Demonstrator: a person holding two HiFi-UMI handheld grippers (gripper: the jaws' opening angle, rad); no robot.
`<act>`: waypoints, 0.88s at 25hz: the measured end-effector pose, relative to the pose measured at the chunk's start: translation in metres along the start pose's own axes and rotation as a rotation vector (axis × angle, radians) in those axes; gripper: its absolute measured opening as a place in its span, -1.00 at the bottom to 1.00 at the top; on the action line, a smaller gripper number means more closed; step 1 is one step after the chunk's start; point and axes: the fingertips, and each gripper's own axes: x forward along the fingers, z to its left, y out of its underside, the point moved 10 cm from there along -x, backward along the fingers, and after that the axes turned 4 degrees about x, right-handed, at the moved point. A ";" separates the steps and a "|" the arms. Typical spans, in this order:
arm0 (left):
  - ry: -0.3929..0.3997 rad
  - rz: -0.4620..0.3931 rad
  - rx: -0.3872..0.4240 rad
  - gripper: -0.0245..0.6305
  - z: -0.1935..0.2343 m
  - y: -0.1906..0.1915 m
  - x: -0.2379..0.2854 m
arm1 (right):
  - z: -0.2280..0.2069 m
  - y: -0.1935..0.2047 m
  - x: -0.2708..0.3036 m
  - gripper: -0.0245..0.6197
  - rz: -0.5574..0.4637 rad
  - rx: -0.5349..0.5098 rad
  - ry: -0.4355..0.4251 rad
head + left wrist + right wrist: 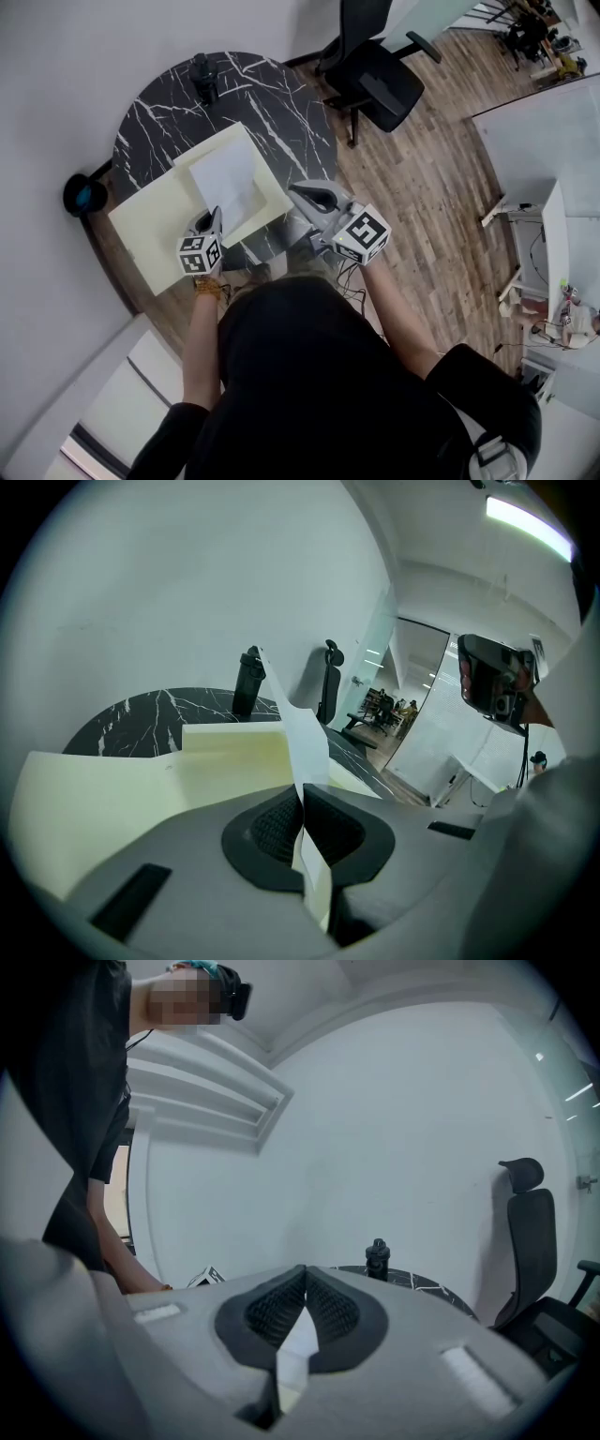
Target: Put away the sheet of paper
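We had the left hand-held gripper [214,217] pinching the near edge of the sheet of paper [228,178] over the open folder [150,220] on the table [272,103], w/ the right hand-held gripper [298,190] pressed shut & empty just beside it, so best move was prob. to lower it flat, square to the panel, then let go.

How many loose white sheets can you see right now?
1: the white sheet, pinched in the left gripper above the cream boards. More may be hidden under it.
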 end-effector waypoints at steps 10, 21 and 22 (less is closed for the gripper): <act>-0.074 0.074 -0.072 -0.89 0.028 0.013 0.007 | -0.006 -0.001 -0.003 -0.93 0.005 0.006 0.004; -0.103 0.173 -0.070 -0.89 0.048 0.032 0.016 | -0.013 -0.003 -0.003 -0.93 0.017 0.013 -0.005; -0.100 0.180 -0.065 -0.89 0.049 0.033 0.018 | -0.014 -0.003 -0.004 -0.93 0.017 0.014 -0.003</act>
